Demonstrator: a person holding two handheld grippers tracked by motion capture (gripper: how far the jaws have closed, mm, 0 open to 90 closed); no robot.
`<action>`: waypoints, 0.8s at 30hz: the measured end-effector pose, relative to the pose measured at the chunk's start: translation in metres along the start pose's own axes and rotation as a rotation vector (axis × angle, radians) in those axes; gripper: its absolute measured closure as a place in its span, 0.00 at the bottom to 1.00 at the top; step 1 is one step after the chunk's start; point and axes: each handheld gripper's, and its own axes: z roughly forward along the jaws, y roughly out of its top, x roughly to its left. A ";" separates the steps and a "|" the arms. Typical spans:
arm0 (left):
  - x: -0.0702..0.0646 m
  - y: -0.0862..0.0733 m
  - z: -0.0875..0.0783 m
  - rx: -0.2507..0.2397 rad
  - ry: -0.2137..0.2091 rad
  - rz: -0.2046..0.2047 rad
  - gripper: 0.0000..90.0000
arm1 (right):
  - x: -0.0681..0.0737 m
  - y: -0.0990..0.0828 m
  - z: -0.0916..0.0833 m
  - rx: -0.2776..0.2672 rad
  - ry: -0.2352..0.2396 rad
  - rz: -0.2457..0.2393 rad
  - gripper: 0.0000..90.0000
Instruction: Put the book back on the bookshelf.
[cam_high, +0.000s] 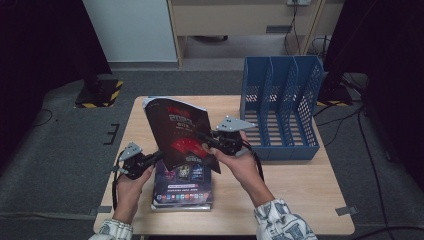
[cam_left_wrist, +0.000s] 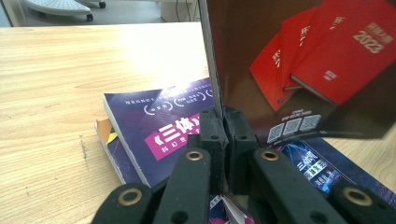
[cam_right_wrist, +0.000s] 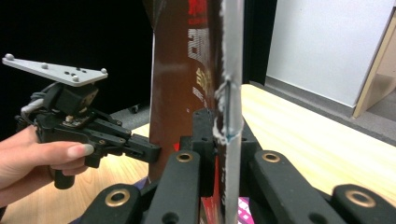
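Note:
A thin dark booklet (cam_high: 176, 126) with red print stands tilted above the table, held between both grippers. My left gripper (cam_high: 160, 155) is shut on its lower left edge; in the left gripper view the jaws (cam_left_wrist: 222, 123) pinch the booklet (cam_left_wrist: 327, 60) right at its edge. My right gripper (cam_high: 204, 136) is shut on the booklet's right side, and the right gripper view shows its pads clamping the worn edge (cam_right_wrist: 223, 126). Under the booklet, a small stack of purple books (cam_high: 183, 189) lies flat on the table.
A blue file rack (cam_high: 280, 110) with three slots stands at the table's back right, close to the right hand. The wooden table (cam_high: 300, 190) has bare room at front right and back left. Dark curtains and grey floor surround it.

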 end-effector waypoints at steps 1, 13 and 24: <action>0.000 0.000 0.000 0.000 0.002 0.004 0.97 | -0.001 0.000 0.000 0.003 0.002 0.004 0.94; -0.002 0.003 -0.009 -0.020 0.038 0.045 0.98 | -0.007 0.002 -0.002 -0.008 0.001 0.024 0.92; -0.003 0.003 -0.012 -0.020 0.039 0.048 0.98 | -0.006 0.014 -0.005 -0.049 0.019 0.019 0.84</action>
